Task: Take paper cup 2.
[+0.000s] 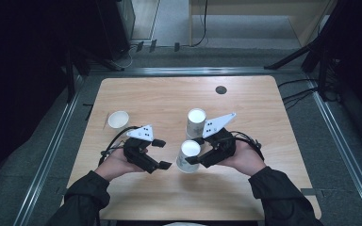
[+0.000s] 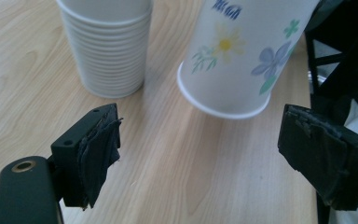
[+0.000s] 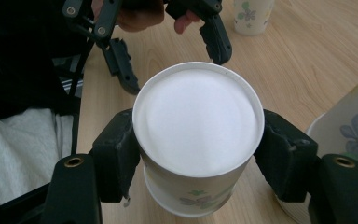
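The right gripper (image 1: 195,150) is clamped on an upside-down paper cup (image 1: 188,156), its two black jaws pressed against opposite sides just under the flat white base. From the right gripper view that base (image 3: 198,119) faces up — a plain white disc with a raised edge — and the wall below it carries small printed flowers and green leaves. In the left gripper view the same cup (image 2: 242,51) hangs tilted, its rolled rim lifted clear of the wooden table (image 1: 169,101) on the near side; on the white wall there is a yellow-centred daisy, a pale blue flower, a green clover shape and some blue lettering too blurred to read.

The held cup sits near the middle of the table, towards the person's edge, just in front of a stack of inverted cups (image 1: 196,123) whose many rims show as ridges. The left gripper (image 1: 162,154) is just beside the held cup, jaws standing wide apart with nothing between them. A single upright cup (image 1: 118,119) stands well off to the left.
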